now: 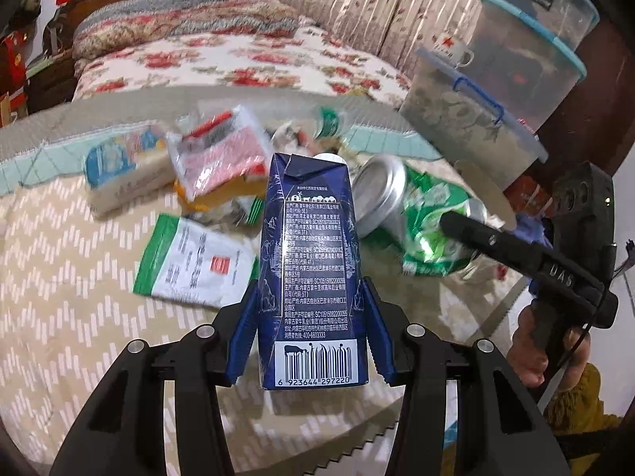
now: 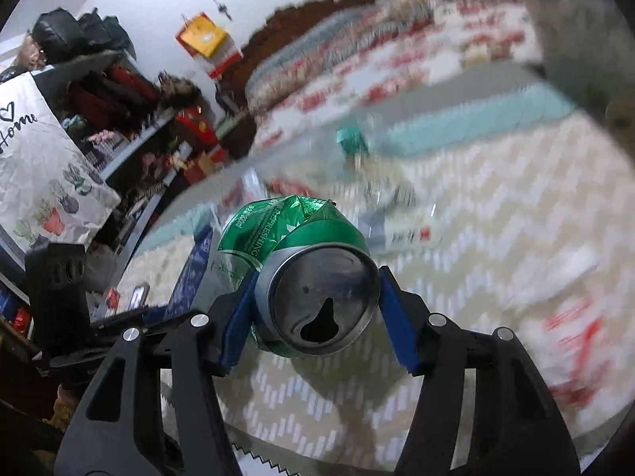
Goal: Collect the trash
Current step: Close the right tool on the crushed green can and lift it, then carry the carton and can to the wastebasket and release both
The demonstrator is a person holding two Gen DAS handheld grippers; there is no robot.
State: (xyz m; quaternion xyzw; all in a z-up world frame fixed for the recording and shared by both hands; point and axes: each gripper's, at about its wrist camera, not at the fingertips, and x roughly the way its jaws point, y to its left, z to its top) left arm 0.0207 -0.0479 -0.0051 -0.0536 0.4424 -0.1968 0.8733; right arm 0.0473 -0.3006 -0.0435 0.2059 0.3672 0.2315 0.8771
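On the counter (image 1: 79, 277), under a zigzag cloth, wrappers lie scattered; both grippers lift trash clear, likely for binning. Left gripper (image 1: 309, 313) fingers pinch a blue milk carton (image 1: 311, 246) upright, barcode 6923644297220 readable. Right gripper (image 2: 317, 305) fingers look clamped on a crushed green can (image 2: 313, 273), mouth toward the camera, "REFRESHING" legible; contact on its right side is unclear.

Motion blur smears the far litter (image 2: 381, 198) and bedspread (image 2: 397, 63) in the right wrist view; printing there unreadable.
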